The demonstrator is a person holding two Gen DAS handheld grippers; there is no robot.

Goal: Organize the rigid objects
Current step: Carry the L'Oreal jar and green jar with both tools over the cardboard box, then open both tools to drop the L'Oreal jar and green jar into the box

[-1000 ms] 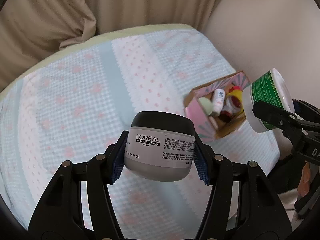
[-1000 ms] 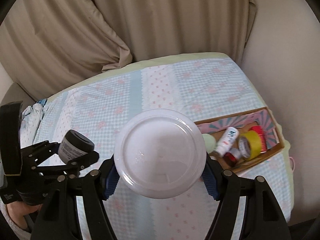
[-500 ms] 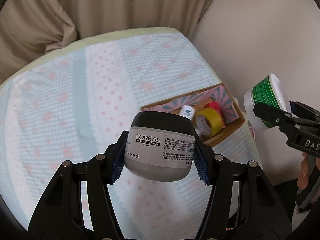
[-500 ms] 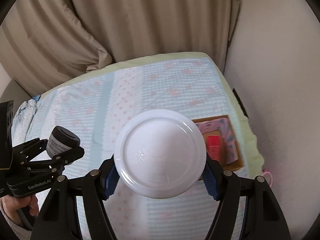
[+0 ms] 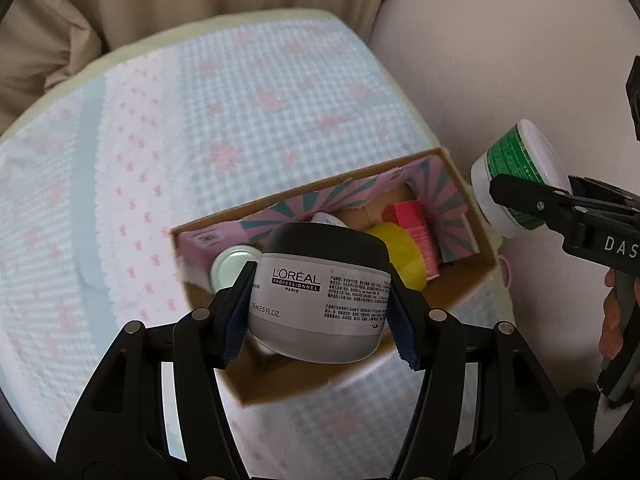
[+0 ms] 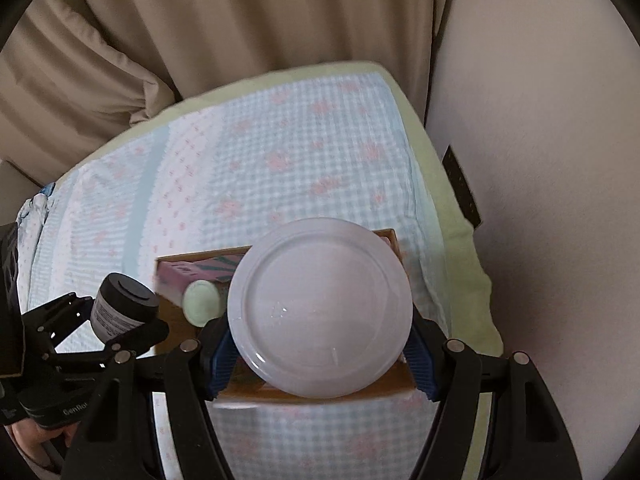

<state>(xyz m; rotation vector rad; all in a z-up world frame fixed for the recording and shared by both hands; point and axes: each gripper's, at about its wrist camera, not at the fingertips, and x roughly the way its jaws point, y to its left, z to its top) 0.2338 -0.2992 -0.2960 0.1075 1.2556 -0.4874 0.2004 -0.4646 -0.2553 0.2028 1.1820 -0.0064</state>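
My left gripper (image 5: 320, 316) is shut on a grey L'Oréal jar with a black lid (image 5: 320, 296) and holds it over the front part of an open cardboard box (image 5: 460, 184). The jar and left gripper also show in the right wrist view (image 6: 120, 308). My right gripper (image 6: 320, 356) is shut on a white jar with a green label (image 5: 516, 184); its white lid (image 6: 320, 308) hides most of the box (image 6: 168, 260) from that view. In the box lie a pale green lidded tin (image 5: 232, 268), a yellow tape roll (image 5: 404, 252) and a red box (image 5: 412, 220).
The box sits near the right front corner of a bed with a blue-and-pink checked cover (image 5: 240, 100). A pale wall (image 5: 500, 60) runs along the right side. Beige curtains (image 6: 200, 40) hang behind the bed.
Both grippers have moved forward and to the right toward the box, which now lies right under the held jars. Both jars stay gripped.
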